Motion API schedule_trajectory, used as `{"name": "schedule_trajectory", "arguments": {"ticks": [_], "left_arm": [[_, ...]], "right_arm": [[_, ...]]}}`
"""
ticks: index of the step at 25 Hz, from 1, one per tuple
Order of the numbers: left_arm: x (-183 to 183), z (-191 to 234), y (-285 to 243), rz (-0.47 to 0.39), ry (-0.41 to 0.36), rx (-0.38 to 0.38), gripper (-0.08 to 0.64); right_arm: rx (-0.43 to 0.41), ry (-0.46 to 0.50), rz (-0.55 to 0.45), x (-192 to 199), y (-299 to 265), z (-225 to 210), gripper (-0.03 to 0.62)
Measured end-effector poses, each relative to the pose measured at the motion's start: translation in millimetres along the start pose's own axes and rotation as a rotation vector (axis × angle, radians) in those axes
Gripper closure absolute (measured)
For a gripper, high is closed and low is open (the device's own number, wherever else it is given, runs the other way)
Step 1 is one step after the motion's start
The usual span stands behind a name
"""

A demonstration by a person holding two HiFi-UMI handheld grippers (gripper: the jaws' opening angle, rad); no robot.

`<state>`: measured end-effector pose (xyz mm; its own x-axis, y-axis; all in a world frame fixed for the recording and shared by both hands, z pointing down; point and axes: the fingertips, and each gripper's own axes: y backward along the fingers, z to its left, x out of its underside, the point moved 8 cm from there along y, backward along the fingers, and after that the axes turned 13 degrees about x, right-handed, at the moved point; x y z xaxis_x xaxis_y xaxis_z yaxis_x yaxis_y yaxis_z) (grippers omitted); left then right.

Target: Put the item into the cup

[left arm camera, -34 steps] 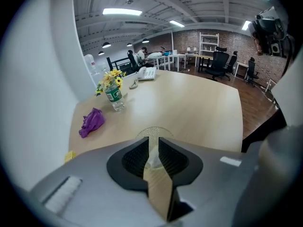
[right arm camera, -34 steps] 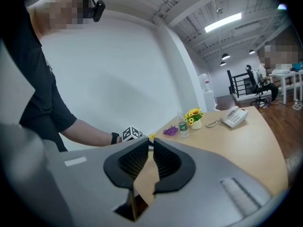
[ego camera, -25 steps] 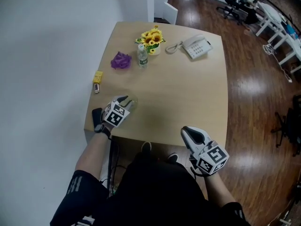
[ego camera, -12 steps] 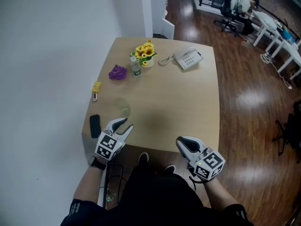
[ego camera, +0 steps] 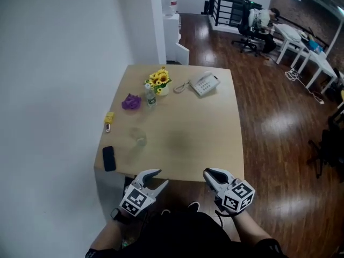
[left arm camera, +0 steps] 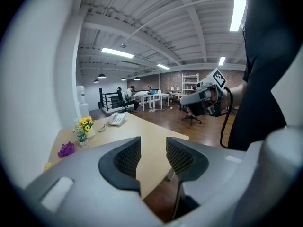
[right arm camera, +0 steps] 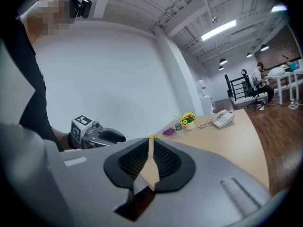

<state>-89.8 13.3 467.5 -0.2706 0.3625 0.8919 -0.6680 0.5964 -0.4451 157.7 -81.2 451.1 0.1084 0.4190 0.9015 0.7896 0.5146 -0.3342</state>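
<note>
Both grippers have drawn back off the table (ego camera: 193, 133) toward the person. The left gripper (ego camera: 157, 178) has just been opening its jaws, and they stand wide with nothing between them. The right gripper (ego camera: 209, 173) is closed and empty. The clear cup (ego camera: 139, 137) stands near the front left; whether it holds anything is too small to tell. The yellow item (ego camera: 109, 116) lies near the left edge and looks light and stiff, so pinch it across its narrow sides.
</note>
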Motion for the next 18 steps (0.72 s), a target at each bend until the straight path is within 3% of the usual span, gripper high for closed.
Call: {"name": "schedule_trajectory", "arguments": {"ticks": [8, 12, 18], "left_arm": [[26, -43, 57, -0.054, -0.024, 0.093, 0.399], [48, -61, 78, -0.064, -0.002, 0.118, 0.399], [56, -72, 102, -0.117, 0.015, 0.093, 0.399]], "right_arm": [[0.134, -0.03, -0.019, 31, 31, 80, 0.584], [0.145, -0.009, -0.029, 44, 46, 117, 0.584], [0.15, 0.018, -0.039, 53, 66, 146, 0.584]]}}
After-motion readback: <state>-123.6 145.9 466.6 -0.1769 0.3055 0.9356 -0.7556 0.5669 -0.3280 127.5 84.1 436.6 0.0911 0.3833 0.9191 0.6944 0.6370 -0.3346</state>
